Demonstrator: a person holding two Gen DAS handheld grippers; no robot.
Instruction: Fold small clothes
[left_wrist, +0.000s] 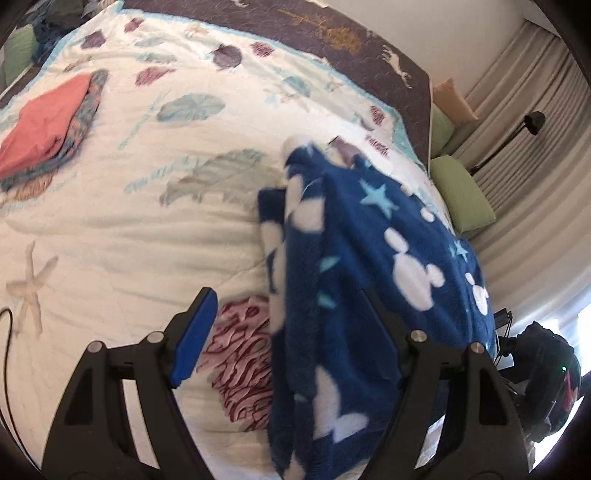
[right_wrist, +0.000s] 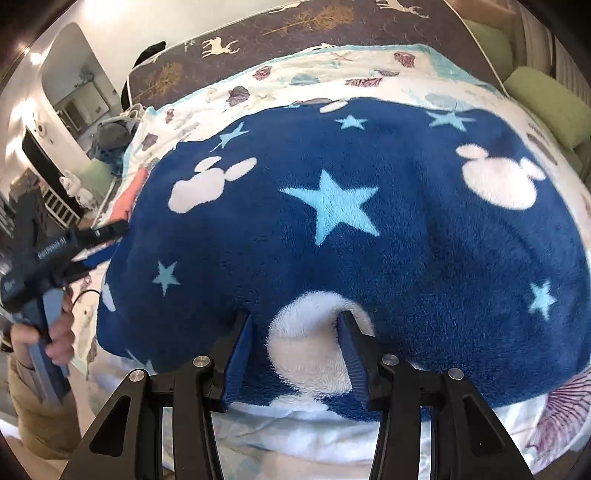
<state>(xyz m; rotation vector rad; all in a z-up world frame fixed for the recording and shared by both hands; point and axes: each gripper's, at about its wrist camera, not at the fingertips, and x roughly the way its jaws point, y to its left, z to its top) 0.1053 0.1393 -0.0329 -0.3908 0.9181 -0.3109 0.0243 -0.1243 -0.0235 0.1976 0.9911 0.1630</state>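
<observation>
A navy fleece garment (right_wrist: 369, 229) with white mouse heads and pale blue stars lies spread on the bed's seashell quilt (left_wrist: 110, 229). In the left wrist view the garment (left_wrist: 351, 266) hangs in a fold between my fingers and drapes over the right finger, hiding it. My left gripper (left_wrist: 291, 314) is open, its blue left pad (left_wrist: 195, 336) bare. My right gripper (right_wrist: 295, 332) is open, its fingers pressed on the garment's near edge either side of a white patch. The left gripper also shows in the right wrist view (right_wrist: 99, 236), at the garment's left edge.
A folded stack with a coral piece (left_wrist: 48, 122) on top lies at the quilt's far left. Green cushions (left_wrist: 461, 195) and curtains (left_wrist: 535, 129) are to the right of the bed. A brown deer-print cover (right_wrist: 295, 26) runs along the far side.
</observation>
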